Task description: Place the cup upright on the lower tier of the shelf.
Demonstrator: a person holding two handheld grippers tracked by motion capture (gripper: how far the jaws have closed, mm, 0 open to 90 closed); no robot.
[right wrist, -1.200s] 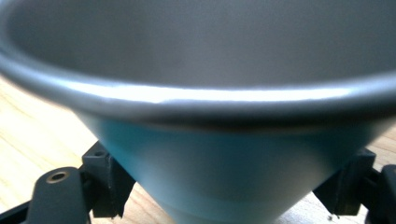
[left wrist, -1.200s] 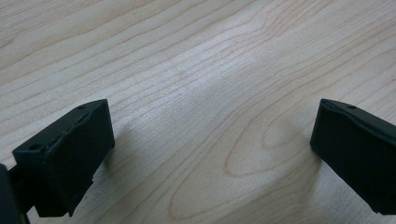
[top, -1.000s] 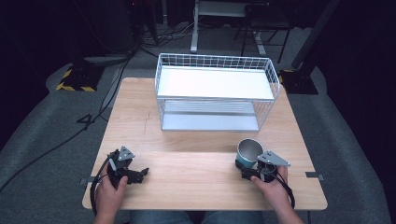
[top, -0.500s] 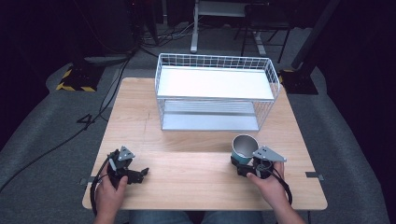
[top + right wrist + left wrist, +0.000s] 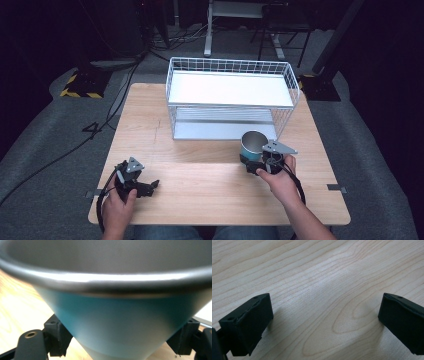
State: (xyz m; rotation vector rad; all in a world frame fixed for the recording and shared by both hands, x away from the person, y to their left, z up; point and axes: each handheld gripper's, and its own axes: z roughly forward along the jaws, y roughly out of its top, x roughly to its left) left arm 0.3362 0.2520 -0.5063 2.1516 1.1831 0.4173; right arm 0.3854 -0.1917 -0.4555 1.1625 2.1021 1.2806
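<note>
A teal cup (image 5: 253,144) with a grey metal rim stands upright just in front of the white wire rack (image 5: 172,85). My right gripper (image 5: 251,161) is shut on the cup low on its wall. In the right gripper view the cup (image 5: 112,322) looms very close, with a black pad (image 5: 56,337) pressed against each side of it near its base. My left gripper (image 5: 151,185) rests on the wooden table (image 5: 210,195) at the front left. Its fingers (image 5: 249,322) stand wide apart over bare wood, nothing between them.
The two-level rack takes up the far middle of the table, its lower shelf (image 5: 220,131) facing me. Dark floor, cables and furniture legs lie beyond the table's far edge.
My right gripper has carried the cup to the left and away from me, closer to the rack's front. The left gripper has stayed where it was.
</note>
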